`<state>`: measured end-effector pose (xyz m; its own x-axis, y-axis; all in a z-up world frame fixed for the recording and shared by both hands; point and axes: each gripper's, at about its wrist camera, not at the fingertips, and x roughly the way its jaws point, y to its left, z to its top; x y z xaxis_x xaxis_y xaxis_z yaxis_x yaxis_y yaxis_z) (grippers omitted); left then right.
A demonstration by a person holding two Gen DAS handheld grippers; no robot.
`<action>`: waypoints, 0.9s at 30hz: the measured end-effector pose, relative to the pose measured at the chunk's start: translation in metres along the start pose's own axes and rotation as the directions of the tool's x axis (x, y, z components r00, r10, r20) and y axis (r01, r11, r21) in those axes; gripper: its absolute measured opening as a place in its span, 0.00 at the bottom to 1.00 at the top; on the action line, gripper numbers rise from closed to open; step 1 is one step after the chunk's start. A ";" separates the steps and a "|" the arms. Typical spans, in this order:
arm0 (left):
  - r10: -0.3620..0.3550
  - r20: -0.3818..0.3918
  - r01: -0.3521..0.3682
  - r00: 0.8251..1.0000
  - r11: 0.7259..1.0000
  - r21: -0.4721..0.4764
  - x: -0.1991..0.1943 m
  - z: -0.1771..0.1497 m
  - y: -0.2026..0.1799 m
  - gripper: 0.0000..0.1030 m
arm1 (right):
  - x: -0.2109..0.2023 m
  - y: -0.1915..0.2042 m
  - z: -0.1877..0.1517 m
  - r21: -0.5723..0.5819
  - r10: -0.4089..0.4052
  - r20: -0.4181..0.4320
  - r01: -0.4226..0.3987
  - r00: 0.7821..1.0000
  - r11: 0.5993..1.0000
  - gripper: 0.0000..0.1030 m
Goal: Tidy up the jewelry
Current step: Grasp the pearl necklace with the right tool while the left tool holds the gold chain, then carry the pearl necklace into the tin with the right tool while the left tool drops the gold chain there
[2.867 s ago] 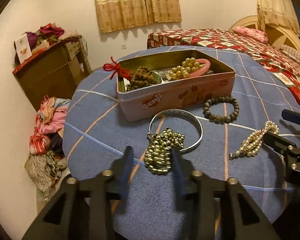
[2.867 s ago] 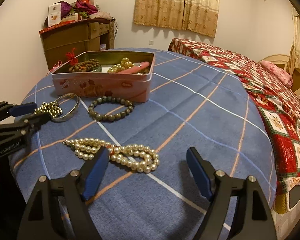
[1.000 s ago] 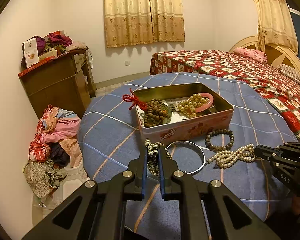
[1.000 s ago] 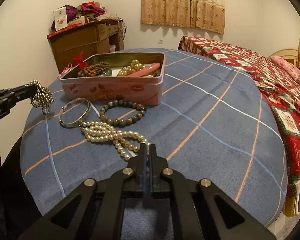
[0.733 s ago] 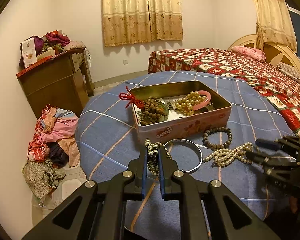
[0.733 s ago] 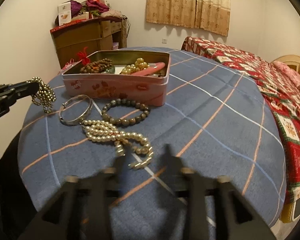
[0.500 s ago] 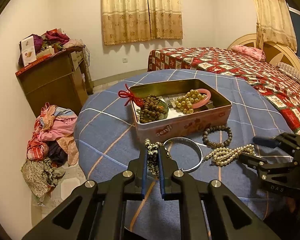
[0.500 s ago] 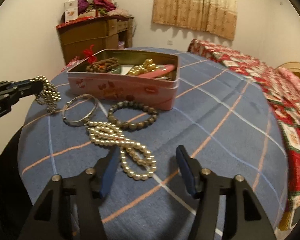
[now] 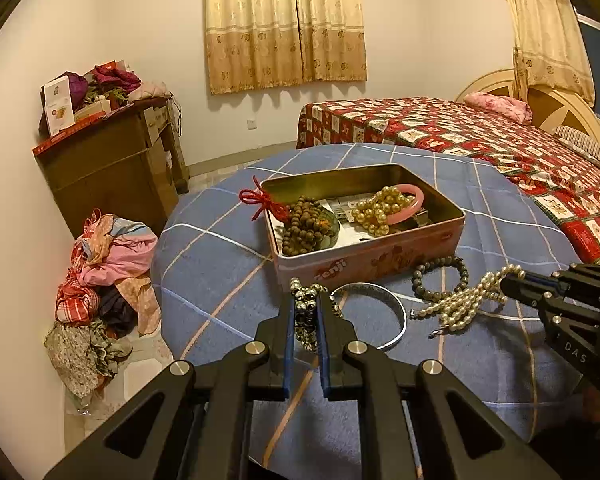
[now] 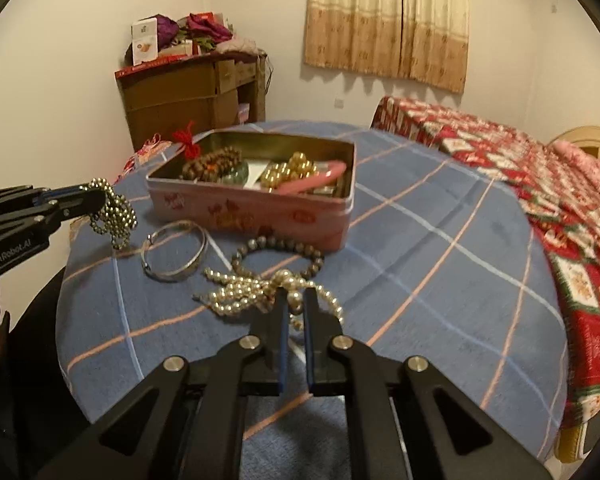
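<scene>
While the left gripper [image 9: 305, 308] clamps a dark metallic bead chain [image 10: 114, 210] — lifted off the table [image 10: 440, 264], right gripper [image 10: 294, 308] pinches the pearl strand [image 10: 240, 292] — beside the pink tin [image 10: 256, 208].

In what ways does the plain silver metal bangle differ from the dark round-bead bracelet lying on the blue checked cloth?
The silver metal bangle is one smooth band; the dark round-bead bracelet is a ring of separate beads. The bangle shines bright; the bracelet looks dull and dark. The bangle lies nearer the left gripper; the bracelet touches the white pearl strand. Both lie flat, outside the pink tin.
</scene>
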<state>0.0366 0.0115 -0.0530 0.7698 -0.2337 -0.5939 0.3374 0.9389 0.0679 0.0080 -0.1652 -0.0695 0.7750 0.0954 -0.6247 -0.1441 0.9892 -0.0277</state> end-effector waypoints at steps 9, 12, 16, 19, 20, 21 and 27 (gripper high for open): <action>0.003 0.040 -0.004 0.999 1.000 0.011 -0.009 0.017 0.001 0.09 | -0.021 0.003 0.019 -0.042 -0.077 0.097 0.082 0.992 0.996 0.08; -0.002 0.062 0.001 0.998 1.000 0.019 -0.013 0.029 0.000 0.09 | -0.024 0.003 0.028 -0.045 -0.079 0.116 0.085 0.990 0.995 0.08; -0.003 0.086 -0.001 0.996 0.999 0.038 -0.014 0.043 -0.003 0.09 | -0.027 0.003 0.039 -0.051 -0.083 0.145 0.091 0.986 0.995 0.08; 0.001 0.100 -0.006 0.995 0.999 0.049 -0.012 0.054 -0.004 0.09 | -0.029 0.002 0.047 -0.056 -0.084 0.165 0.095 0.983 0.994 0.08; 0.003 0.103 -0.009 0.995 0.999 0.053 -0.010 0.058 -0.004 0.09 | -0.029 0.002 0.050 -0.059 -0.084 0.170 0.095 0.982 0.994 0.08; 0.004 0.104 -0.010 0.995 0.998 0.055 -0.008 0.061 -0.004 0.09 | -0.029 0.002 0.055 -0.063 -0.084 0.177 0.097 0.981 0.993 0.08; 0.029 0.110 -0.036 0.994 0.997 0.065 0.005 0.078 -0.002 0.09 | -0.026 0.002 0.072 -0.082 -0.092 0.211 0.112 0.973 0.990 0.08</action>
<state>0.0816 -0.0110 0.0065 0.8341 -0.2331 -0.4999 0.3438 0.9284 0.1408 0.0314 -0.1573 0.0027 0.8972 0.0252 -0.4409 -0.1068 0.9811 -0.1612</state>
